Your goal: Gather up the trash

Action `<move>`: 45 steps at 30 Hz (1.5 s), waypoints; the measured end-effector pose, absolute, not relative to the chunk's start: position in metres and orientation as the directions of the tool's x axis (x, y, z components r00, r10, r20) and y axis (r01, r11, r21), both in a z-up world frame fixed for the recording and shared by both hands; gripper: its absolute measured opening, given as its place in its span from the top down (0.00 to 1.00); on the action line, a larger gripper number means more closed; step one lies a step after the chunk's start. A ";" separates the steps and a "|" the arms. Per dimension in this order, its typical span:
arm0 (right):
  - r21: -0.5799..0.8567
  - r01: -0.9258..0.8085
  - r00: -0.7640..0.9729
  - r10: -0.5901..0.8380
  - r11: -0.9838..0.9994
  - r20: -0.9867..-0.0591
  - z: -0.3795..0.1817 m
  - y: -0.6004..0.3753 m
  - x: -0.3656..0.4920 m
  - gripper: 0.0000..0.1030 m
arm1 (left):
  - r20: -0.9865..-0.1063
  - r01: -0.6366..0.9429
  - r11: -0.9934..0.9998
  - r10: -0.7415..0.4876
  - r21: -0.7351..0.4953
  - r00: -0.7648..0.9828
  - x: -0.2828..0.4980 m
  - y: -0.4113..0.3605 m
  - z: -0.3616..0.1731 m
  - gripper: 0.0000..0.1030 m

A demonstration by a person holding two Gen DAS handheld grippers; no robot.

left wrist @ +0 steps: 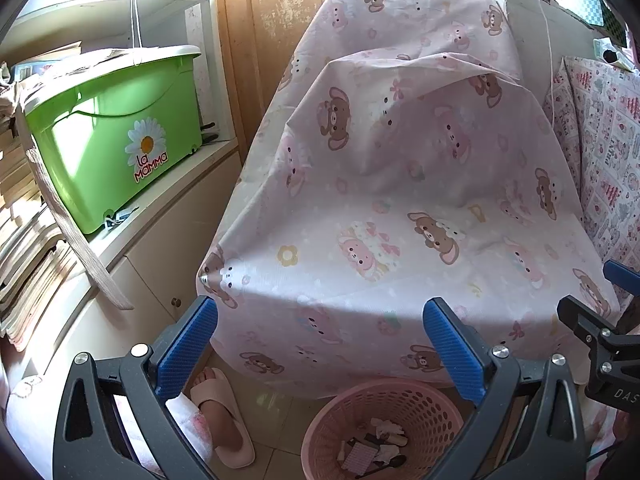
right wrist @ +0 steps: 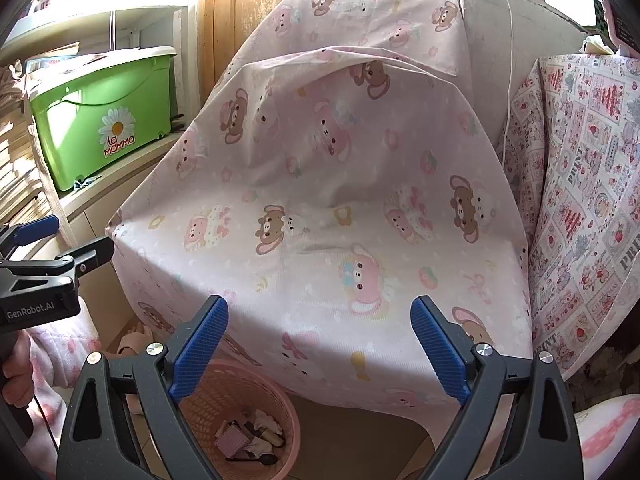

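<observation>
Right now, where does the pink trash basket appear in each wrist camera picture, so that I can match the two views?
Left wrist view: the pink trash basket is at the bottom, right of centre, below the covered chair.
Right wrist view: the basket is at the bottom, left of centre, partly behind the right gripper.
Shared landmark: the green La Mamma box on the shelf, left.

A lived-in home room, likely a bedroom. A pink cartoon-bear sheet drapes the furniture before a worn wooden door. White shelves hold a green storage box.
</observation>
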State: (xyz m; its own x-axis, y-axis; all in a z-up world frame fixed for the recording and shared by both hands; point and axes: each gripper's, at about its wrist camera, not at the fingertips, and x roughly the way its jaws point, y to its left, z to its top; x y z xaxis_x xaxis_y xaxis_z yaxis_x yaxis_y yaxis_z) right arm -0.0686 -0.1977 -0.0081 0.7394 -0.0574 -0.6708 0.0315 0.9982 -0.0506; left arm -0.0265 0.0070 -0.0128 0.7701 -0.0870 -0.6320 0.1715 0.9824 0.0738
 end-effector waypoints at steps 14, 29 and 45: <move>-0.061 0.020 0.743 -0.056 0.998 -0.667 -0.009 -0.194 -0.067 0.09 | -0.642 0.170 0.983 -0.087 0.068 0.762 -0.024 0.006 -0.014 0.01; -0.054 0.023 0.740 -0.054 0.998 -0.670 -0.009 -0.195 -0.066 0.09 | -0.644 0.174 0.982 -0.088 0.071 0.760 -0.024 0.004 -0.015 0.01; -0.053 0.023 0.740 -0.053 0.998 -0.671 -0.009 -0.195 -0.066 0.09 | -0.644 0.176 0.982 -0.089 0.071 0.760 -0.024 0.005 -0.015 0.01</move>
State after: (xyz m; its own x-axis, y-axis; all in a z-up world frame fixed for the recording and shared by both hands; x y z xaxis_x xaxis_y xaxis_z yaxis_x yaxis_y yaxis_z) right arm -0.0661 -0.1954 -0.0094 0.7396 -0.0525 -0.6710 0.0228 0.9983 -0.0531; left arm -0.0245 0.0047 -0.0150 0.7601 -0.0891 -0.6437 0.1756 0.9819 0.0714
